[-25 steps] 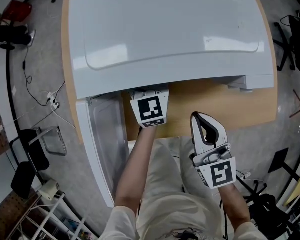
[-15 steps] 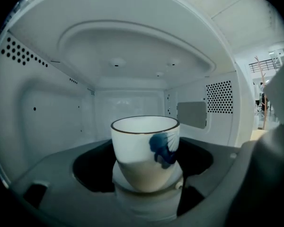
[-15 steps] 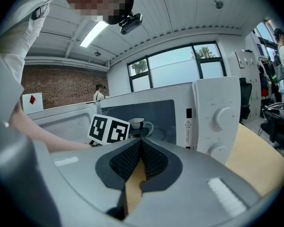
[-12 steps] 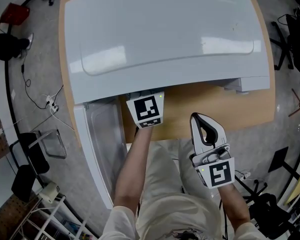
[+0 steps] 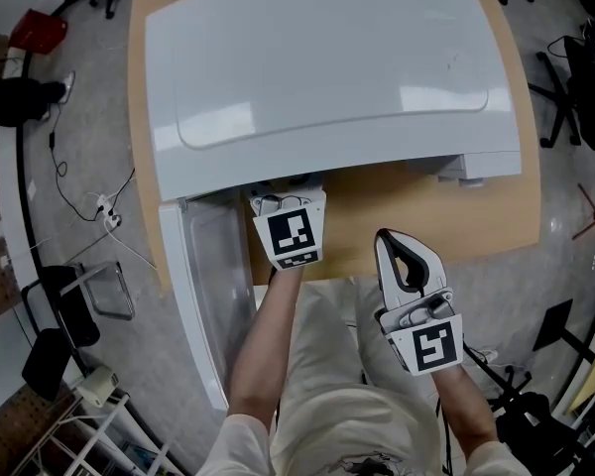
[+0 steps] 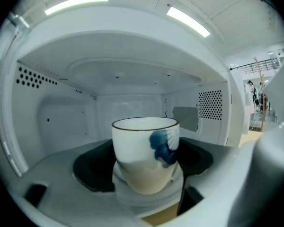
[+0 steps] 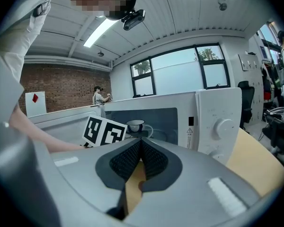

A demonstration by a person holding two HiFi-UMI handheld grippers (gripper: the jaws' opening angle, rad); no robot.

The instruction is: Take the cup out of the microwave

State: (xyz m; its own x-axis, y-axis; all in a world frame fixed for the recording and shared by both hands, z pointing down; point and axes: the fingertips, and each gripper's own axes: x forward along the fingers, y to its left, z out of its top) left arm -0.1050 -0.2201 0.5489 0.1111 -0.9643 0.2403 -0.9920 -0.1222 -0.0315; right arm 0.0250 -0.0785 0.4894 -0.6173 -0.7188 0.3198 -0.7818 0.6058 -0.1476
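two grippers are seen at the front edge of the bench [image 5: 456,211], which is mostly covered by a white microwave [image 5: 327,67] set toward the far edge. its door [image 5: 213,286] is swung open and hangs out past the front left corner of the bench.

the left gripper [image 6: 146,171] is reached into the mouth of the microwave, left of the middle of the front edge. its dark pads [image 6: 92,169] are closed against the two sides of the cup [image 6: 144,150], so the cup is gripped between them. the cup is held upright inside the microwave, near the opening, with the perforated side walls and the back wall seen around it.

the cup is white and handleless as far as can be seen, with a thin dark line round its rim. a blue brushed mark [image 6: 163,145] is painted on the side turned toward the right pad. the lower part of the cup is tinted cream and is narrowed toward the base.

the right gripper [image 5: 401,241] is held just in front of the bench's front edge, right of the middle, well apart from the microwave's opening. its ribbed pads are pressed together at the tips, and nothing is held between them.
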